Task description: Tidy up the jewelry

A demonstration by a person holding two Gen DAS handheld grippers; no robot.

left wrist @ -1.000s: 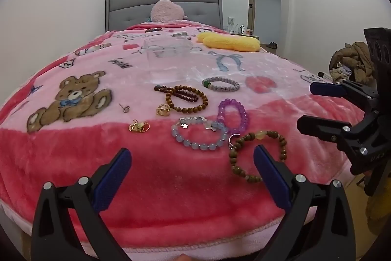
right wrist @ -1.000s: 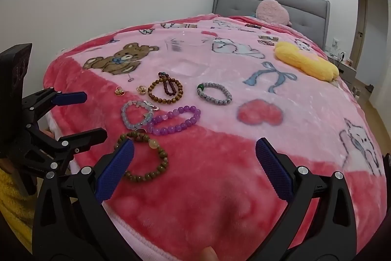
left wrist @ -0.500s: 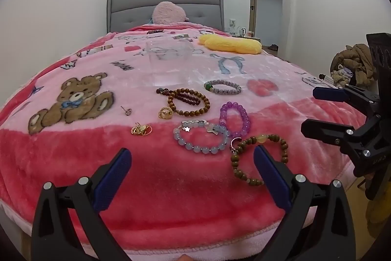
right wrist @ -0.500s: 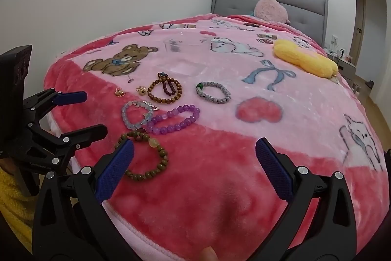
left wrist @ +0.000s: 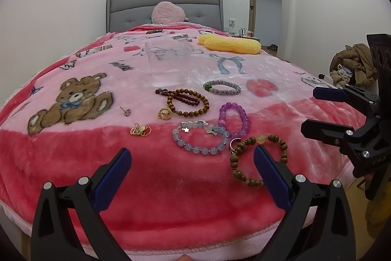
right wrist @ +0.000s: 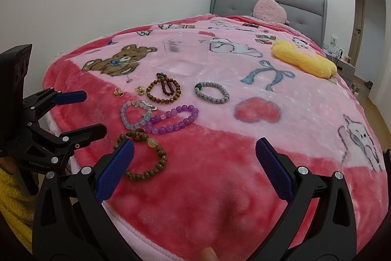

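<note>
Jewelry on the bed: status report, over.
Left gripper and right gripper: jaws open, empty. Bracelets, rings and earrings loose on blanket; clear box beyond, nothing visible inside. Nothing blocking.

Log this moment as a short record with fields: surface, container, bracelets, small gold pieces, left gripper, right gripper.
surface: pink blanket on a bed
container: clear box, nothing visible inside, beyond the jewelry
bracelets: olive wooden nearest; blue; purple; brown pair; grey
small gold pieces: two clusters, one stud
left gripper: open, holding nothing
right gripper: open, holding nothing
</note>
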